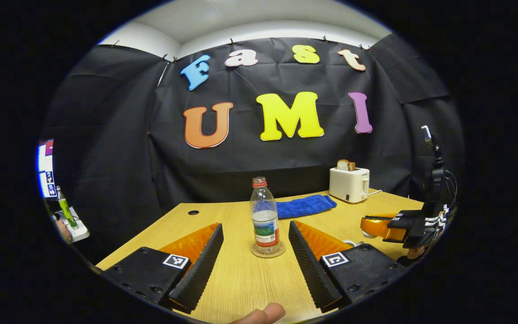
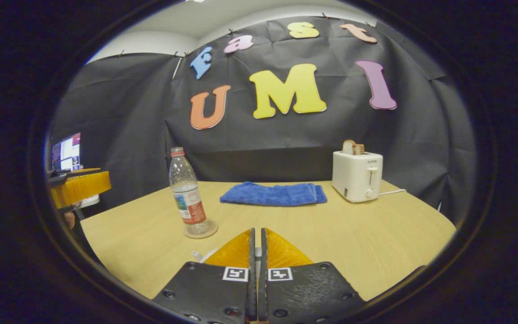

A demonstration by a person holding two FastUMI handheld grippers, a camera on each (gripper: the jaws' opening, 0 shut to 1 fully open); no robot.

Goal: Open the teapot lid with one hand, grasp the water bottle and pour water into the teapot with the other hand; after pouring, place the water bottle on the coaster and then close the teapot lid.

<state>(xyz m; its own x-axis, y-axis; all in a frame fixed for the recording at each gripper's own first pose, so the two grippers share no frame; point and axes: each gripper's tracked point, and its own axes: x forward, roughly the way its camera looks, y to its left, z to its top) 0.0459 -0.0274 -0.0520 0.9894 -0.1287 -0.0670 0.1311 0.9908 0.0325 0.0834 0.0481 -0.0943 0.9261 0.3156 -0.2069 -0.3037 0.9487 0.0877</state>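
A clear water bottle (image 1: 265,216) (image 2: 187,198) with a red cap stands upright on a round coaster (image 1: 268,252) (image 2: 201,232). My left gripper (image 1: 254,227) (image 2: 79,186) is open, its fingers either side of the bottle and a little short of it. My right gripper (image 2: 257,231) (image 1: 369,225) hangs low over the table's right side, jaws nearly together with a pale sliver between them. That sliver looks like the lid of the white teapot (image 2: 201,256) (image 1: 353,243), which is mostly hidden under the fingers.
A folded blue towel (image 1: 304,206) (image 2: 274,194) lies behind the bottle. At the back right of the wooden table (image 2: 376,243) stands a white toaster (image 1: 350,184) (image 2: 357,175) with bread in it. A person's fingertip (image 1: 263,315) shows at the near edge.
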